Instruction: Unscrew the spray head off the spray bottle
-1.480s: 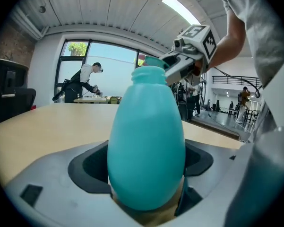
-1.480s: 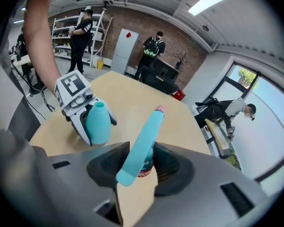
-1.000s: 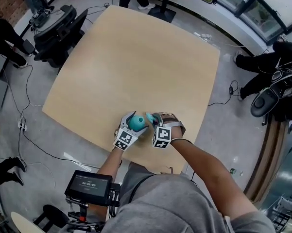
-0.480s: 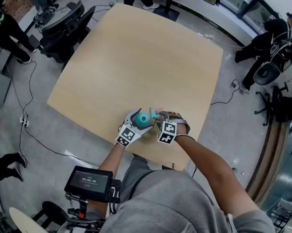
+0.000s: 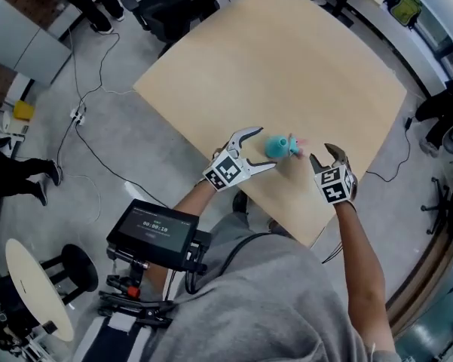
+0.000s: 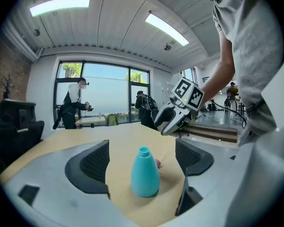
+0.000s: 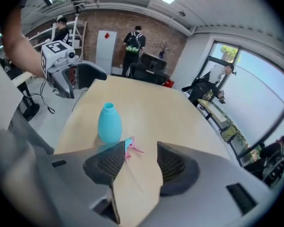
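The teal spray bottle (image 5: pixel 276 146) stands upright on the wooden table (image 5: pixel 301 59) with its neck bare. In the left gripper view the bottle (image 6: pixel 144 172) sits between the spread jaws of my left gripper (image 6: pixel 142 160), and neither pad touches it. The spray head (image 7: pixel 131 145), teal with a pink trigger, lies on the table beside the bottle (image 7: pixel 109 123), just ahead of my right gripper (image 7: pixel 141 162). That gripper holds nothing. In the head view my left gripper (image 5: pixel 262 148) is left of the bottle and my right gripper (image 5: pixel 322 154) is right of it, both open.
The bottle stands near the table's front edge (image 5: pixel 286 225), close to the person's body. A small screen unit (image 5: pixel 152 232) hangs at the person's waist. Cables (image 5: pixel 83 127) cross the floor at the left, where a round stool (image 5: pixel 34 285) stands. People (image 7: pixel 133 46) and office chairs stand beyond the table.
Both grippers were closed in on the bottle; now they have let go and drawn apart. The spray head lies loose beside the bottle. The head camera has swung.
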Available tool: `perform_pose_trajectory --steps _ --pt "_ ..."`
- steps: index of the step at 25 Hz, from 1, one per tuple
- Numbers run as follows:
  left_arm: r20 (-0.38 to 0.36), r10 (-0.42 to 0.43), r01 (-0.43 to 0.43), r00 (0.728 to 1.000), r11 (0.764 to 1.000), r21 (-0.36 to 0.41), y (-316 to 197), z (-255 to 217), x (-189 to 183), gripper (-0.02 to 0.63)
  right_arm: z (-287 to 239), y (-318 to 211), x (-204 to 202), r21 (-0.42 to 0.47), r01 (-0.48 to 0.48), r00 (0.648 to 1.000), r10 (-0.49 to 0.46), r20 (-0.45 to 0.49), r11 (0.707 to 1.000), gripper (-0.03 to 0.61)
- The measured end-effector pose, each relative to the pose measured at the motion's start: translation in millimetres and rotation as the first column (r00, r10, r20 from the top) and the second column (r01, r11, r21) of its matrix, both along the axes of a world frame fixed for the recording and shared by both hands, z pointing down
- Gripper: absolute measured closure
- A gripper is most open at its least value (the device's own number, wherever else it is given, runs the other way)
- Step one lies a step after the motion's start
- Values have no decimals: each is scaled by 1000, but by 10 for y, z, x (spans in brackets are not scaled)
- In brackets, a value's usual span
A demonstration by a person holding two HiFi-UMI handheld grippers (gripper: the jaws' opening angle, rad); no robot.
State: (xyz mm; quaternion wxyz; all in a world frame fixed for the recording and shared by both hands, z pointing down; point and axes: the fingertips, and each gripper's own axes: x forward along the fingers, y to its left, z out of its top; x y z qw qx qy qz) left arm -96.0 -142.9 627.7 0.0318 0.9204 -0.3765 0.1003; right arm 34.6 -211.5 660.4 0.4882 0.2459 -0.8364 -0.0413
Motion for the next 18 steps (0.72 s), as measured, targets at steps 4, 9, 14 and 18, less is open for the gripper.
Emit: perform_pose_trajectory --steps 4,9,14,18 --pt "-28 -72 75 997 991 108 132 -685 -292 199 -648 163 -153 -6 -71 980 71 188 997 369" --pt "-128 -136 166 982 950 263 462 -1721 -349 430 -1638 508 -174 55 -88 901 56 430 995 572" --pt "-244 -175 223 954 957 183 924 -2268 -91 611 -2388 1000 45 83 -34 779 -25 626 996 574" --pt "-279 -203 257 939 951 171 1305 -2570 306 611 -2890 1462 421 155 14 691 -122 712 988 574"
